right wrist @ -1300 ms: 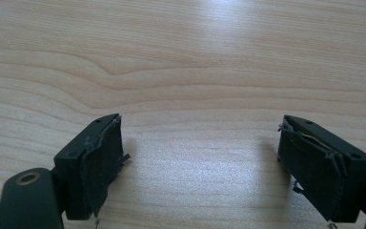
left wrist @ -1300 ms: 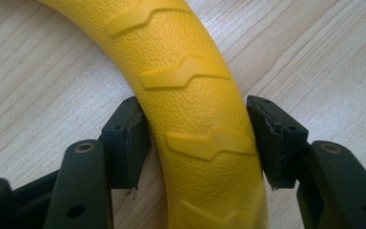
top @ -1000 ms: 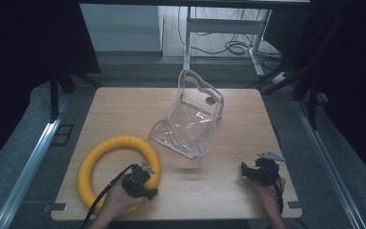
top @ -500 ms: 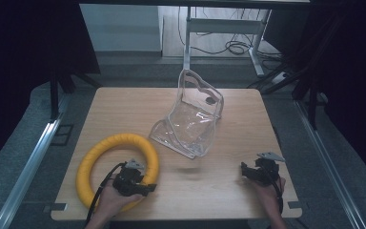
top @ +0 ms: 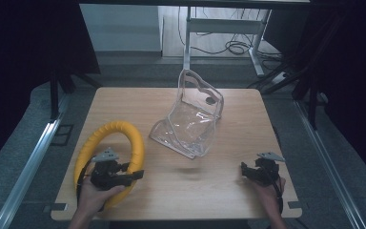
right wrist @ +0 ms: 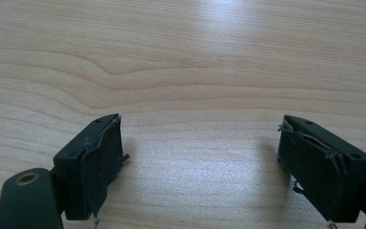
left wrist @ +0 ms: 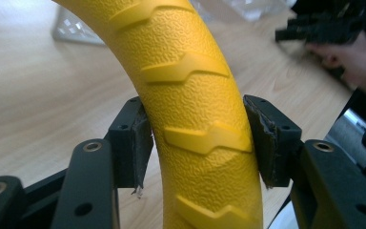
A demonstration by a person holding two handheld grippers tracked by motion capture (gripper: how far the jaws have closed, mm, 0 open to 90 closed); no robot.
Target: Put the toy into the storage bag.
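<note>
Left gripper: I have my left gripper point(top: 136, 175) clamped on the yellow ring point(top: 119, 131), at the ring's near right part; the jaws have just been closing in, and in the left gripper view both pads press the ring's textured sides.
Left grip detail: the ring point(left wrist: 190, 109) runs upright between the two black jaws, with raised zigzag ribs across its pebbled skin.
Yellow ring: it sits at the left front of the worktop point(top: 228, 191), left of the clear bag point(top: 190, 121) and apart from it; its near side is tipped up in my grip, and I cannot tell whether its far side touches the wood.
Left hand: my left hand point(top: 93, 195) wraps the gripper body from below, left of the bag and nearer to me.
Clear bag: a see-through plastic bag with a handle loop stands slumped around the middle of the worktop, its base spread toward the ring.
Right gripper: my right gripper point(top: 243, 169) sits to the right of the bag and nearer to me, well apart from the bag and the ring; the right gripper view shows its jaws spread wide with nothing but bare wood point(right wrist: 186, 71) between them.
Right hand: my right hand point(top: 267, 188) holds that gripper low over the worktop's front right corner.
</note>
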